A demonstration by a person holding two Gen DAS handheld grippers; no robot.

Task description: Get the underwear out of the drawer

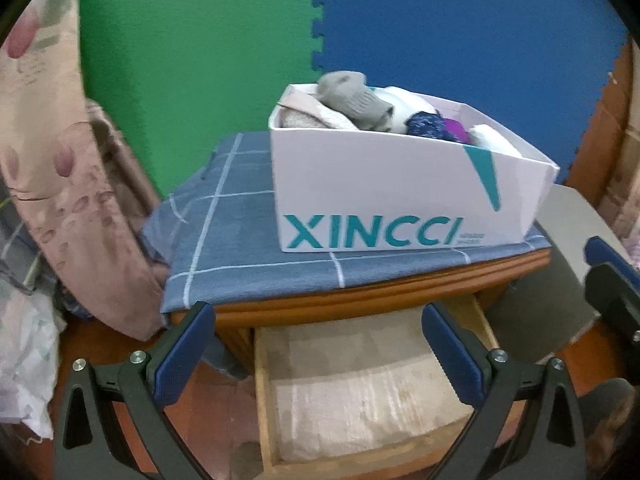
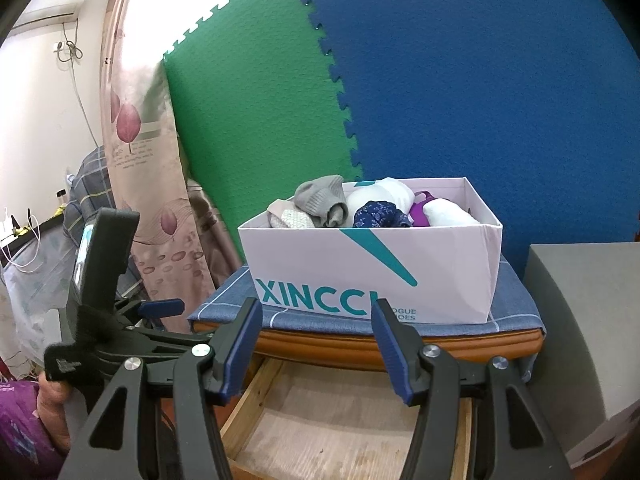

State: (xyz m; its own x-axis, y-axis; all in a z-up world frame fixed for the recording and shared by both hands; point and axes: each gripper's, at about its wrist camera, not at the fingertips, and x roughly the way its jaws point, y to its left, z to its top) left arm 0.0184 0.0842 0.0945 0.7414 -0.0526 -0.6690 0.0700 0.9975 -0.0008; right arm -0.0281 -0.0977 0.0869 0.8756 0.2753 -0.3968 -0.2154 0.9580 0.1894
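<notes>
Your left gripper (image 1: 316,350) and right gripper (image 2: 318,350), fingers spread and empty, hover above the open drawer (image 1: 264,396) below the clothes-filled box (image 1: 384,208).

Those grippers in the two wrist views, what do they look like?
Both match. The left gripper and the right gripper each have two black plastic fingers with triangular cut-outs, silver rivets and dark blue ribbed pads. No cables show.

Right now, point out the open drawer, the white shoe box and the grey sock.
drawer (image 1: 264,404), left wrist view, on its left wooden side wall.
white shoe box (image 2: 320,256), right wrist view, on its front wall.
grey sock (image 2: 320,196), right wrist view, on its ribbed middle.
</notes>
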